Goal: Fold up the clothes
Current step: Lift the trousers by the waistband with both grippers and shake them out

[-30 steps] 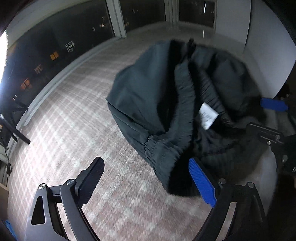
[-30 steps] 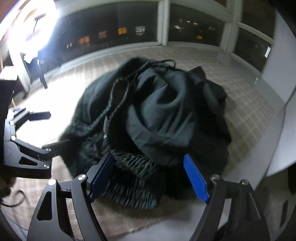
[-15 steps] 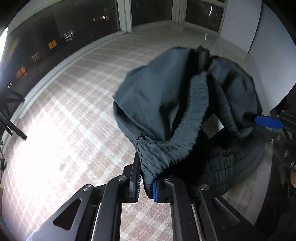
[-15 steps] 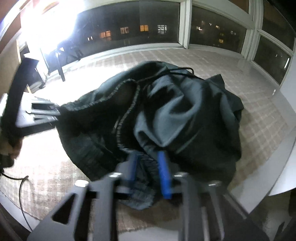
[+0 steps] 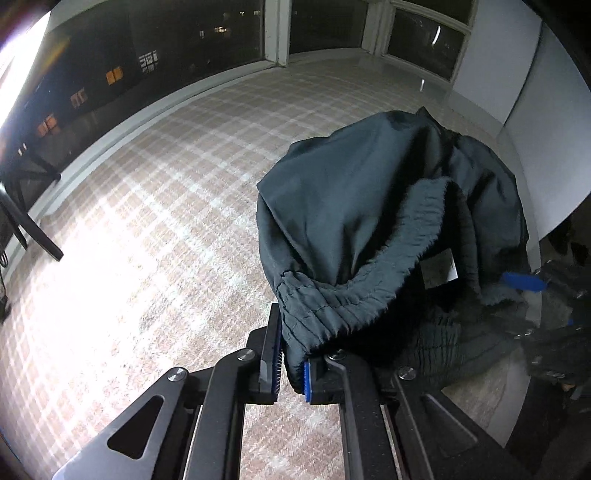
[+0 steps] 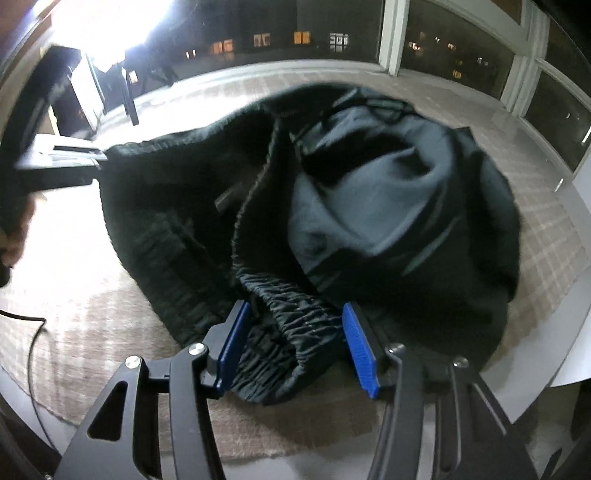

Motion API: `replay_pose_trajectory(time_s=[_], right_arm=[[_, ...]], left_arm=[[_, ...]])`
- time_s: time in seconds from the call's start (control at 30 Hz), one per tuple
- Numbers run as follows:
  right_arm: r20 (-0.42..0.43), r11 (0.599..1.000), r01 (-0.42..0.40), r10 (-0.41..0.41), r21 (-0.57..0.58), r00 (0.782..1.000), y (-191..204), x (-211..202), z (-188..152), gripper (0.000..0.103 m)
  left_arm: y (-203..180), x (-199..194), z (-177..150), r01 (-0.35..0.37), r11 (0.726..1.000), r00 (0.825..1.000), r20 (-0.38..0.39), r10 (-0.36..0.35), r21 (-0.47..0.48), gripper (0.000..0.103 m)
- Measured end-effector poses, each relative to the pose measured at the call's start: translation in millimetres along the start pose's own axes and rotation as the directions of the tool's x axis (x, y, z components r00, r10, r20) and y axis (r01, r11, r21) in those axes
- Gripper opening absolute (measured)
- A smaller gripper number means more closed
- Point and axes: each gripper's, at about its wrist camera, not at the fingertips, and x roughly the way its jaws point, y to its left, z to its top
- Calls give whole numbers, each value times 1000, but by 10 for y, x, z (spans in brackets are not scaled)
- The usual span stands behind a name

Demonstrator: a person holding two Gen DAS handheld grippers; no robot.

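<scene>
A dark grey pair of shorts [image 5: 369, 206] with a ribbed elastic waistband lies bunched on the plaid rug; it also shows in the right wrist view [image 6: 369, 206]. My left gripper [image 5: 291, 363] is shut on the waistband edge [image 5: 314, 314] and holds it lifted. My right gripper [image 6: 295, 345] is open, its blue pads either side of the other part of the waistband [image 6: 295, 317], not clamping it. A white label [image 5: 439, 267] shows inside the waistband. The left gripper shows at the left of the right wrist view [image 6: 94, 162].
A beige plaid rug [image 5: 155, 236] covers the floor. Dark night windows [image 5: 184, 48] run along the far side. A white wall panel [image 5: 543, 140] stands at the right. Black stand legs [image 5: 26, 218] and a bright lamp [image 6: 107, 26] are at the left.
My left gripper closed on the waistband and lifted it. My right gripper closed near the waistband half a second ago and has opened wider again.
</scene>
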Motion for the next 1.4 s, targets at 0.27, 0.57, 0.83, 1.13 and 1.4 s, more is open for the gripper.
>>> replay_pose_trajectory(time_s=[0.27, 0.57, 0.83, 1.13, 1.4], right_arm=[[76, 983, -54, 41, 178, 996, -306, -469, 95, 10], [344, 979, -112, 48, 168, 938, 385, -1732, 264, 10], [415, 944, -318, 256, 87, 873, 1896, -1875, 311, 10], [0, 736, -643, 658, -213, 753, 4720, -1025, 342, 10], [-268, 625, -726, 675, -286, 687, 5316, -723, 268, 36]], left_arm=[[238, -42, 190, 33, 999, 999, 31, -34, 24, 6], [954, -1080, 170, 114, 993, 977, 184, -112, 0, 6], [2277, -1978, -444, 48, 992, 962, 271, -14, -119, 6], [3951, -2324, -1991, -217, 909, 953, 125, 276, -357, 6], [4630, -1990, -3209, -465, 808, 885, -205, 417, -362, 24]])
